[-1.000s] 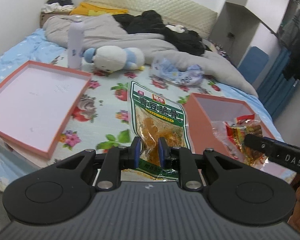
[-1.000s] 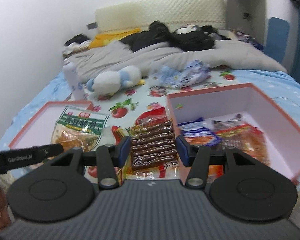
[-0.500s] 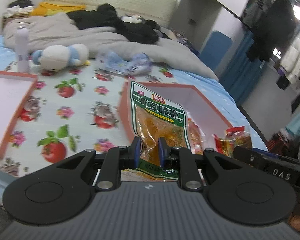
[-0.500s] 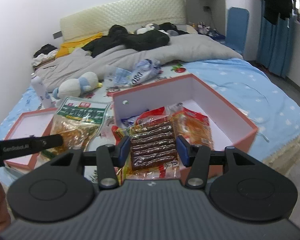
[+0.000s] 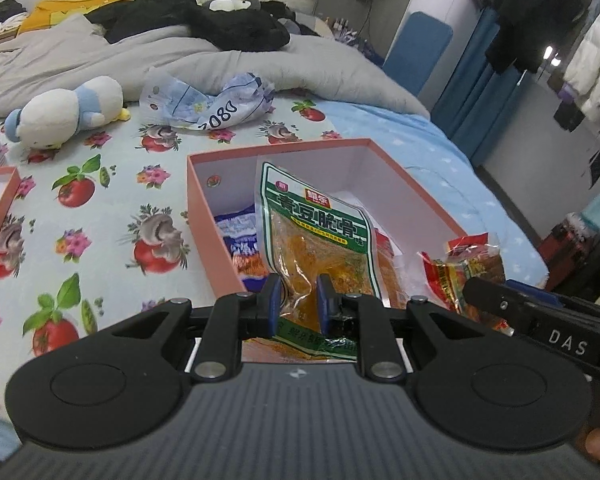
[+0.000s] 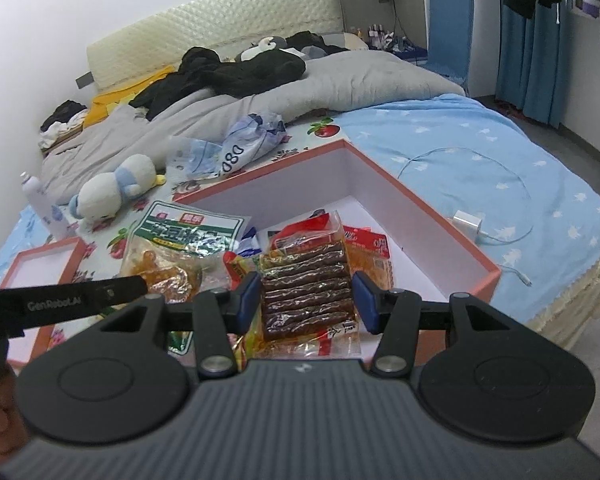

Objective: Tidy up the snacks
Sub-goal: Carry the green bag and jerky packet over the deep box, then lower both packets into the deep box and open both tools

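Your left gripper (image 5: pixel 298 296) pinches the green snack pouch (image 5: pixel 320 240) over the pink box (image 5: pixel 204 216) — your right gripper (image 6: pixel 306 300) clamps the brown-stick pack (image 6: pixel 306 280) there too.

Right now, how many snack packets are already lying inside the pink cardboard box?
2 visible: a blue-and-white packet by the left wall of the pink cardboard box, and an orange packet further right. The gripper-held packs may hide more.

My right gripper (image 6: pixel 306 300) clamps a clear packet of brown sticks (image 6: pixel 306 280) by its sides, held over the near corner of the pink box (image 6: pixel 432 216). My left gripper (image 6: pixel 60 300) reaches in from the left, holding the green-labelled packet (image 6: pixel 180 240). A white charger (image 6: pixel 468 224) lies on the blue sheet (image 6: pixel 500 152).
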The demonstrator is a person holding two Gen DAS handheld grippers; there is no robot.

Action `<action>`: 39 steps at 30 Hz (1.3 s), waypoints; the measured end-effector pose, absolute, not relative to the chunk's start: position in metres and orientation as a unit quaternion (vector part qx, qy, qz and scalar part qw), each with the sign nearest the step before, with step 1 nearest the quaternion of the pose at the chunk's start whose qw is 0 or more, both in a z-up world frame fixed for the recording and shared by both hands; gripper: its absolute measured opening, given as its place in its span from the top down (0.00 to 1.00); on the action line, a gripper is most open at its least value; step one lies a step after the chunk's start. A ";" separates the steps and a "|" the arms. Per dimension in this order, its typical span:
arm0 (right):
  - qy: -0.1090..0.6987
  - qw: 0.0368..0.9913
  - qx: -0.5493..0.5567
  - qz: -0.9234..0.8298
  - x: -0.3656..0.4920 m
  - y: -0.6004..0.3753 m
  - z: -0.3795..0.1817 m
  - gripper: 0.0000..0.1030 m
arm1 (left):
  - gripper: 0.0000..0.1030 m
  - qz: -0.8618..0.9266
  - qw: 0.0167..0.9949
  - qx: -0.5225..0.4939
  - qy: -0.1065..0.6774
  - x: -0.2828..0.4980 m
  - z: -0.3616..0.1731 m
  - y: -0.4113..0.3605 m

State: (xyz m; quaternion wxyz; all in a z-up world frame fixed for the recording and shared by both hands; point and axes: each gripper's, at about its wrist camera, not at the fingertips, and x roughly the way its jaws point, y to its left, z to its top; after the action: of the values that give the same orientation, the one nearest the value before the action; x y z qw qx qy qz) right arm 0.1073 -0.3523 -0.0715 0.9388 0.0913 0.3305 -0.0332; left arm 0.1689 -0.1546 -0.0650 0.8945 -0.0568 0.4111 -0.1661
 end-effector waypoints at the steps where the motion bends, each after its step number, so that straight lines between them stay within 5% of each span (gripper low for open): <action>1: 0.332 0.938 0.091 -0.031 0.114 -0.355 -0.073 0.48 | 0.79 -0.165 0.894 -0.055 0.413 0.177 -0.067 -0.158; 23: 0.385 0.915 0.117 -0.020 0.218 -0.374 -0.130 0.47 | 0.77 -0.148 0.874 -0.035 0.461 0.305 -0.121 -0.193; 26: 0.389 0.913 0.116 -0.032 0.217 -0.375 -0.130 0.47 | 0.63 -0.142 0.871 -0.044 0.469 0.304 -0.122 -0.188; 28: 0.391 0.913 0.113 -0.036 0.217 -0.375 -0.128 0.39 | 0.42 -0.141 0.870 -0.050 0.470 0.301 -0.120 -0.185; 39: 0.343 0.931 0.116 -0.038 0.165 -0.360 -0.082 0.35 | 0.40 -0.159 0.898 -0.037 0.409 0.242 -0.059 -0.169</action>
State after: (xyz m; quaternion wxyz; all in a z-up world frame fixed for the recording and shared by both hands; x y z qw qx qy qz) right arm 0.1649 -0.3596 -0.0820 0.9314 0.1156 0.3431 -0.0380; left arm 0.2418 -0.1691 -0.0589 0.8977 -0.0373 0.4092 -0.1593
